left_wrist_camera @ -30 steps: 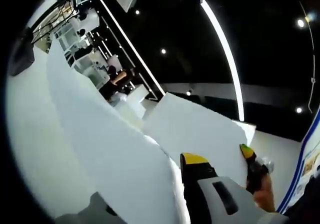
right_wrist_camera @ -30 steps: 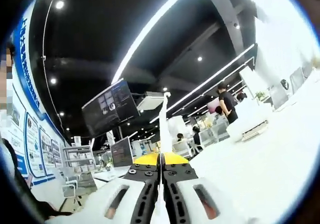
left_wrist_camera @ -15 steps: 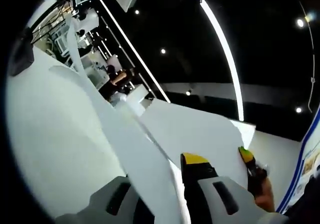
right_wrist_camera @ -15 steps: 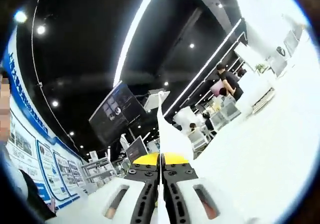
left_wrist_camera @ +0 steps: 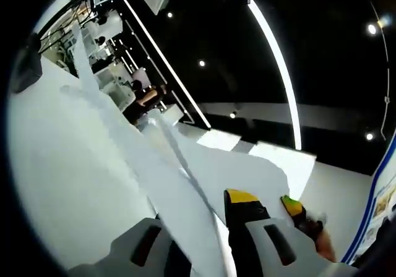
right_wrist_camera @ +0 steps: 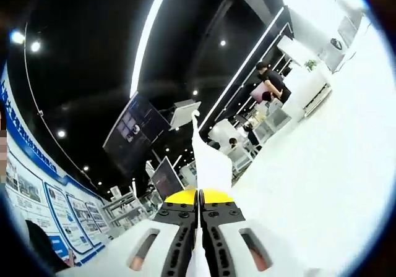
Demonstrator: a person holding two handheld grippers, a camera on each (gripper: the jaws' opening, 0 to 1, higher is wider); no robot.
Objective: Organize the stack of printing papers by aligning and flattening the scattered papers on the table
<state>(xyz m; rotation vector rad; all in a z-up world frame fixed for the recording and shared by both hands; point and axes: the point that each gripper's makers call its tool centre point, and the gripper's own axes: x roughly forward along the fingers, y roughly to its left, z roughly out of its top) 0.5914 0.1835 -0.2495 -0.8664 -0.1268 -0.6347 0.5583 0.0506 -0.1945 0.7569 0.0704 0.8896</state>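
White printing papers (left_wrist_camera: 124, 166) rise up and to the left from between the jaws of my left gripper (left_wrist_camera: 205, 222), which is shut on them; a sheet hides its left jaw tip. One sheet (left_wrist_camera: 247, 166) bends over toward my right gripper (left_wrist_camera: 292, 206), which enters from the lower right with a hand behind it. In the right gripper view, my right gripper (right_wrist_camera: 198, 193) is shut on a sheet (right_wrist_camera: 210, 162) seen edge-on, standing up from the yellow jaw tips. Both grippers hold the papers up against the dark ceiling.
A broad white surface (right_wrist_camera: 322, 166) spreads along the right side of the right gripper view. Behind it are desks, a person standing (right_wrist_camera: 269, 79) and a hanging screen (right_wrist_camera: 133, 135). Long light strips (left_wrist_camera: 278, 60) cross the ceiling.
In the left gripper view, the sheet between the two grippers has sagged and folded lower, and the right gripper has dropped down and left. The right gripper view has tilted; its grip on the sheet is unchanged.
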